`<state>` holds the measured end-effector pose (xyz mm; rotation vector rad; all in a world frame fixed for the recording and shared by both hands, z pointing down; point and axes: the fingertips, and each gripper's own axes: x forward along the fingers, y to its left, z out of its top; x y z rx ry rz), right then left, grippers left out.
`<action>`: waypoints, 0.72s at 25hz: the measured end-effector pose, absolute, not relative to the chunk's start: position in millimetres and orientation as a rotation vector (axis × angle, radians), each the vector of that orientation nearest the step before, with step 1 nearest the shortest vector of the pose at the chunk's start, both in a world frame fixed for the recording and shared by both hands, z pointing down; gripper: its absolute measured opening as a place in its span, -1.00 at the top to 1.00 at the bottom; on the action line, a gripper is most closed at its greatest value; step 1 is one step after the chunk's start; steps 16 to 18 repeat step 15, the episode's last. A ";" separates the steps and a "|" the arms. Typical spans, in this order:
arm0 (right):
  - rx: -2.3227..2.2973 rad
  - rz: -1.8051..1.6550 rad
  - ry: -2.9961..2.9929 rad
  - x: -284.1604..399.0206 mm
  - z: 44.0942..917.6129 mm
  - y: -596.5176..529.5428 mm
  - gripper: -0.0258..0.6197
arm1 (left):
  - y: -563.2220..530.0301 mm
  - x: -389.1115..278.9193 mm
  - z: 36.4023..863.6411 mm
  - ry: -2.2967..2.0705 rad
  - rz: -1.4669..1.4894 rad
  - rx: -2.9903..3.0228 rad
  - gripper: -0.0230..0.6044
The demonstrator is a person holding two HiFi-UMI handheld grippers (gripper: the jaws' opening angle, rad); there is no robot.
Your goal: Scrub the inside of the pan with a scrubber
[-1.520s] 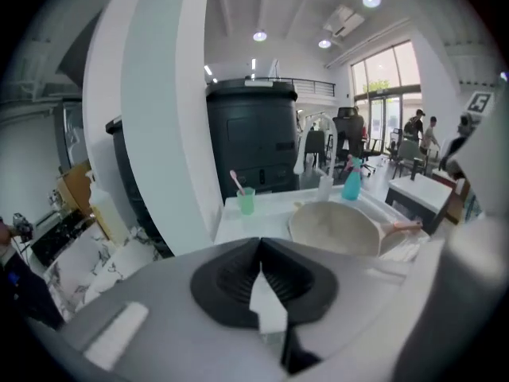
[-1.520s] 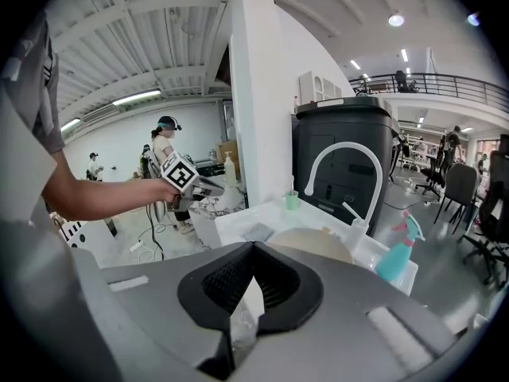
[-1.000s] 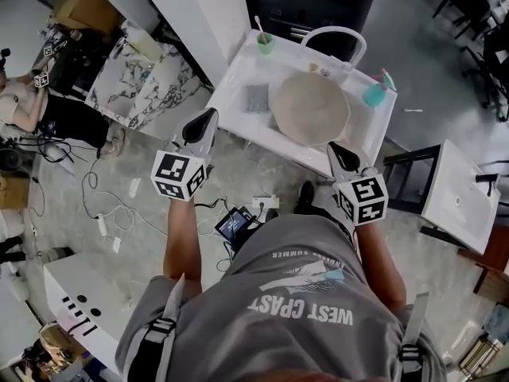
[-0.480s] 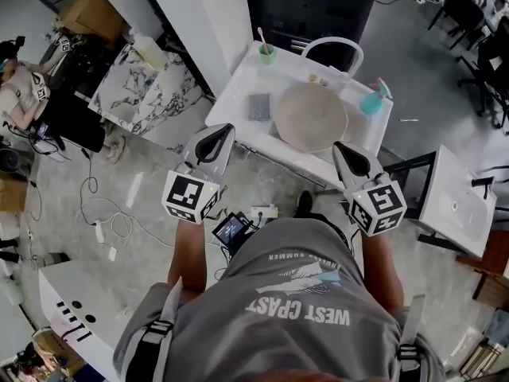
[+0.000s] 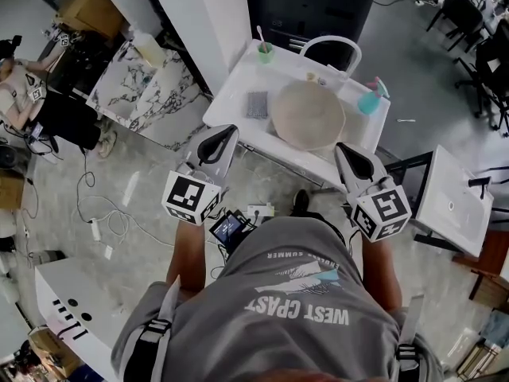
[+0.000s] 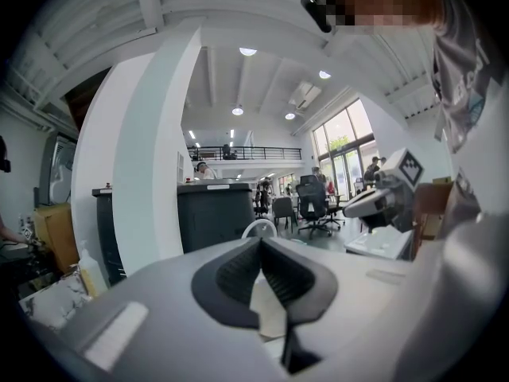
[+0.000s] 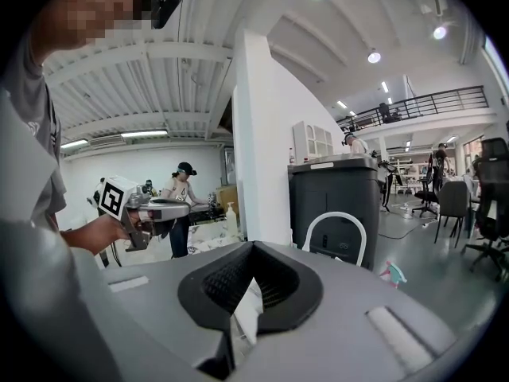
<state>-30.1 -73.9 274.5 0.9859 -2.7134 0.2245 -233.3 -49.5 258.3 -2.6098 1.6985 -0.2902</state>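
The head view looks steeply down past the person's chest onto the left gripper (image 5: pixel 227 132), right gripper (image 5: pixel 342 150) and white tabletop (image 5: pixel 231 94). Each gripper view sits close behind its own jaws, facing nearly level; both share the dark cabinet (image 6: pixel 211 213) and white hoop (image 6: pixel 258 228).

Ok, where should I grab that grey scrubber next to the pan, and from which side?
Probably from above, with the left gripper, which is nearer. The scrubber lies flat on the white counter, so pinch its near and far edges with the fingers: the pan crowds its right edge.
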 end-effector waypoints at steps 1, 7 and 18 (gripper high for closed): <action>0.988 0.224 -2.709 -28.9 275.5 -73.8 0.92 | -49.7 -232.1 259.2 1.697 -0.292 -2.612 0.92; 1.001 0.219 -2.685 -21.4 280.4 -73.1 0.92 | -49.9 -226.1 262.9 1.688 -0.303 -2.622 0.92; 0.999 0.219 -2.686 -11.6 279.5 -74.4 0.92 | -51.5 -216.4 264.0 1.688 -0.318 -2.618 0.92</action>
